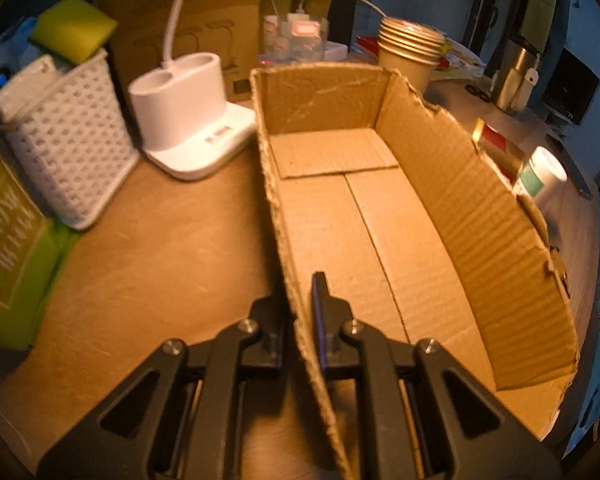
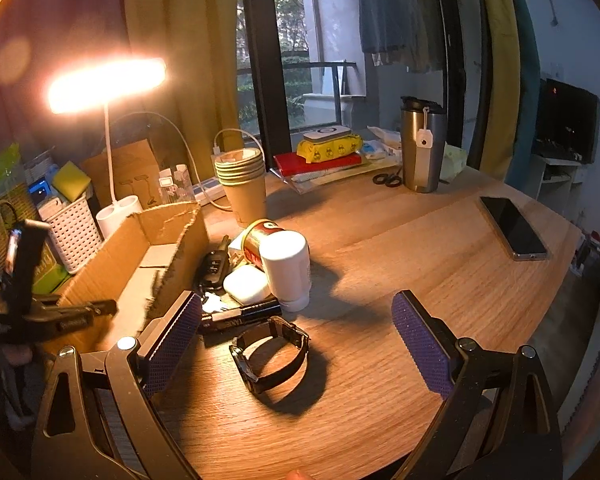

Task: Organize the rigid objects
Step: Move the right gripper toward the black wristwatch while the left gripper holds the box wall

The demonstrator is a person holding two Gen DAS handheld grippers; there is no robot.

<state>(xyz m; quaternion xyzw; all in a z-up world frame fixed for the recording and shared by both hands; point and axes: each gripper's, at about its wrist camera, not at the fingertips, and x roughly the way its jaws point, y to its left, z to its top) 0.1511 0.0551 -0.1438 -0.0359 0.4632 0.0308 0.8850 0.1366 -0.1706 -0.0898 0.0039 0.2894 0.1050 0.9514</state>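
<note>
**A:** Where did the things to sort lie?

**B:** In a small heap on the wooden surface (image 2: 380, 240), just right of the cardboard box (image 1: 380, 216). I saw a black wristwatch (image 2: 270, 354) nearest my right gripper (image 2: 296, 344), then a dark marker (image 2: 240, 316), a white earbud case (image 2: 246, 285), a car key (image 2: 214, 268), a white bottle (image 2: 286, 268) and a red-and-gold can (image 2: 256, 242) leaning together behind.

**A:** And the fingers?

**B:** My right fingers (image 2: 420, 344) stood spread wide with nothing between them, the watch lying ahead in the gap. My left gripper (image 1: 300, 312) was pressed together on the box's near left wall, one finger outside, one inside. The box itself was empty.

**A:** What crowded the spot?

**B:** Left of the box stood a white lamp base (image 1: 188, 116) and a white lattice basket (image 1: 68, 140), with a green carton (image 1: 8, 236) beside that. Behind the box were stacked paper cups (image 2: 242, 184). Further off, well apart from the heap, stood a steel tumbler (image 2: 422, 148), scissors (image 2: 388, 179) and a phone (image 2: 514, 226) lying flat.
</note>
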